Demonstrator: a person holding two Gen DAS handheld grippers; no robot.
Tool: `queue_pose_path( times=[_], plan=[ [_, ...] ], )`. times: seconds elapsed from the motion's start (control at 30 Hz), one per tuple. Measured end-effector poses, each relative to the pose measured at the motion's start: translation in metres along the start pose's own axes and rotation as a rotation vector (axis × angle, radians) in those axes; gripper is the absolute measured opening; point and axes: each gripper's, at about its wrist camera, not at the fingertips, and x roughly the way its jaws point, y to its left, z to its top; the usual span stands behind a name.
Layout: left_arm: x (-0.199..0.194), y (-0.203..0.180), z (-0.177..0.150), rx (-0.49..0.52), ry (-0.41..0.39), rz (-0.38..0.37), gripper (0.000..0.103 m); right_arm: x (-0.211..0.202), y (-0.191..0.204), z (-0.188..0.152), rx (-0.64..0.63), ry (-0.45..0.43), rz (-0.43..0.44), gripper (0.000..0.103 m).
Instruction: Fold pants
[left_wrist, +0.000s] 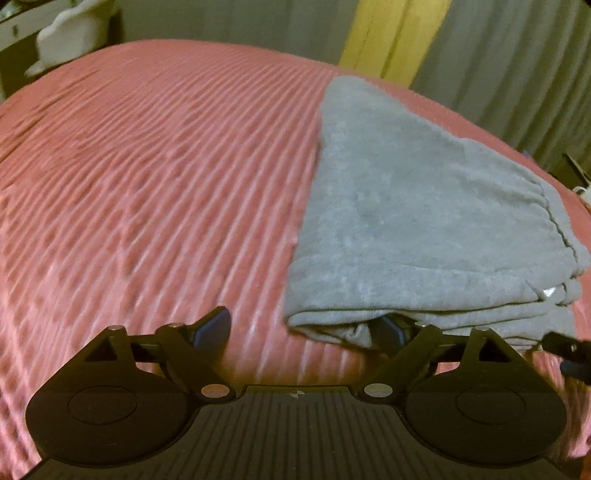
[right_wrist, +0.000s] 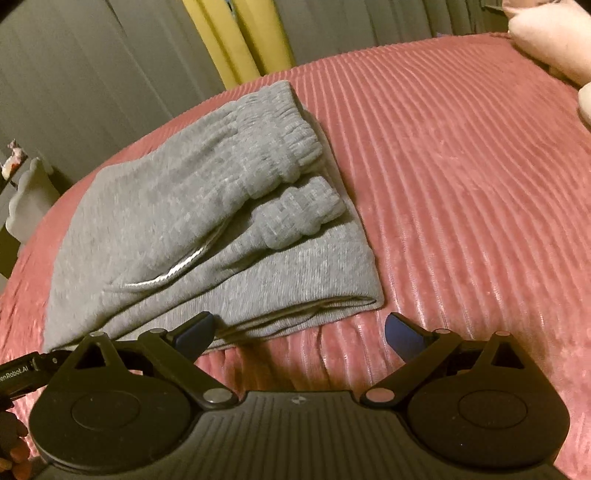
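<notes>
Grey sweatpants (left_wrist: 417, 221) lie folded into a thick stack on a pink ribbed bedspread (left_wrist: 147, 184). In the right wrist view the pants (right_wrist: 177, 221) show their elastic waistband and cuffs on top. My left gripper (left_wrist: 303, 328) is open at the near left corner of the stack; its right fingertip (left_wrist: 388, 330) is tucked under the near edge of the cloth. My right gripper (right_wrist: 299, 332) is open and empty at the near right corner of the stack, left fingertip (right_wrist: 194, 330) against the folded edge.
The bedspread (right_wrist: 461, 184) stretches wide on both sides of the pants. A pale pillow (right_wrist: 554, 37) lies at the far right. Grey curtains (left_wrist: 517, 55) and a yellow strip (left_wrist: 391, 33) stand behind the bed. A white object (left_wrist: 70, 33) stands at the far left.
</notes>
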Motion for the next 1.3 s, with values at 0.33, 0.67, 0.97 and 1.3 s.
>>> queue_pose_path(
  times=[0.33, 0.67, 0.97, 1.3],
  plan=[
    [-0.061, 0.021, -0.017, -0.085, 0.002, 0.218, 0.09, -0.036, 0.025, -0.022, -0.068, -0.03, -0.129, 0.099],
    [-0.081, -0.03, -0.038, 0.222, -0.052, 0.044, 0.097, -0.046, 0.056, -0.033, -0.263, -0.015, -0.169, 0.099],
    [-0.055, -0.027, -0.052, 0.214, -0.109, 0.035, 0.097, -0.049, 0.077, -0.058, -0.273, -0.043, -0.099, 0.099],
    [-0.028, -0.026, -0.048, 0.191, -0.066, -0.034, 0.097, -0.02, 0.114, -0.078, -0.461, -0.038, -0.17, 0.099]
  ],
)
